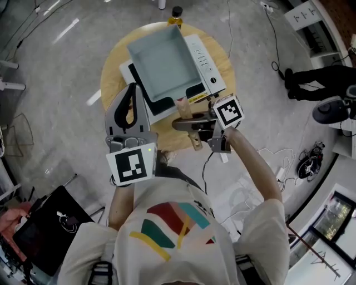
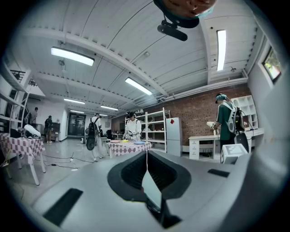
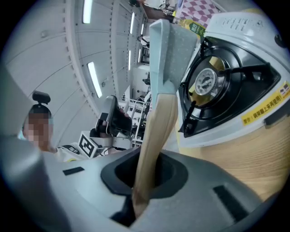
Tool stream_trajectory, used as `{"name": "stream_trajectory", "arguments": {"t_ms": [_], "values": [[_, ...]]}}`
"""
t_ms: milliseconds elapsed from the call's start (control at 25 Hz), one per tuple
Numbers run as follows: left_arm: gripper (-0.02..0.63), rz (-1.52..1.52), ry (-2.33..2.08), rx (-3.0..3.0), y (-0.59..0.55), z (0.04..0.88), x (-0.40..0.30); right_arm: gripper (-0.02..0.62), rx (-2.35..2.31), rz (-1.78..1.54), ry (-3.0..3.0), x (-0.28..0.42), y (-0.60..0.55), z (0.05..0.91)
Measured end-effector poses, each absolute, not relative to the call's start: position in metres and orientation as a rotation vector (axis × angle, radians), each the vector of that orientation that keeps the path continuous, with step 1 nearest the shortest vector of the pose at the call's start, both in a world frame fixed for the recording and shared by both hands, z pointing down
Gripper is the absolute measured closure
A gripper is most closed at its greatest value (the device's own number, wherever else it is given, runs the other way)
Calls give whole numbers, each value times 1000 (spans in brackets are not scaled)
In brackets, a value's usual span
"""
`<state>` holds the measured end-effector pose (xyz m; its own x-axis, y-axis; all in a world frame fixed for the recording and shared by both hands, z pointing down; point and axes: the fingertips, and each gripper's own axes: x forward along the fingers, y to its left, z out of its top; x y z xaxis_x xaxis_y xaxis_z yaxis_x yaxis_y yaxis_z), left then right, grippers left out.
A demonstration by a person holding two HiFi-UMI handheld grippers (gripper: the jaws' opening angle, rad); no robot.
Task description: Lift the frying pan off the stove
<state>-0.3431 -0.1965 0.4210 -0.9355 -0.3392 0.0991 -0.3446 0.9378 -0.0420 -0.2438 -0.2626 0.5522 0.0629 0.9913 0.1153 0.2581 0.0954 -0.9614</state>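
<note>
My left gripper [image 1: 132, 89] is held up beside the round wooden tabletop [image 1: 110, 75], its jaws pressed together with nothing between them. Its own view looks out across the room and shows none of the tabletop.

The square, pale-blue frying pan [image 1: 164, 61] is above the stove [image 1: 210, 62]. From the head view it covers most of the stove's top, so the burner is hidden there and only the white control strip and a dark edge show. A bottle [image 1: 176, 15] stands behind the pan, and only its cap and shoulder are visible.

In the right gripper view the pan appears edge-on, with its speckled underside turned toward the burner [image 3: 208, 81] and a clear gap between them. The pan's far edge is cut off at the top of that view, so I cannot tell whether it still touches the stove.

My right gripper [image 1: 184, 123] has its jaws nearly closed, clamped on the pan's wooden handle [image 3: 156, 131]. The handle's lower end disappears into the dark throat of the jaws.
</note>
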Motion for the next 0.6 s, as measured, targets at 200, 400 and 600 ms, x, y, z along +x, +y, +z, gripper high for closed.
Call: {"name": "stream_trajectory", "arguments": {"t_ms": [200,400,600], "values": [[600,75,-3017,526,-186,415,-341,574,-1327,1008,-1528,-259,-247,523],[600,46,-3033,541,-184,402,-338,574,-1362,1035,-1657,-278,-243,481],[600,-2,-3059,575,-187,381,-337,574,-1360,997,-1838,-287,-247,439]]}}
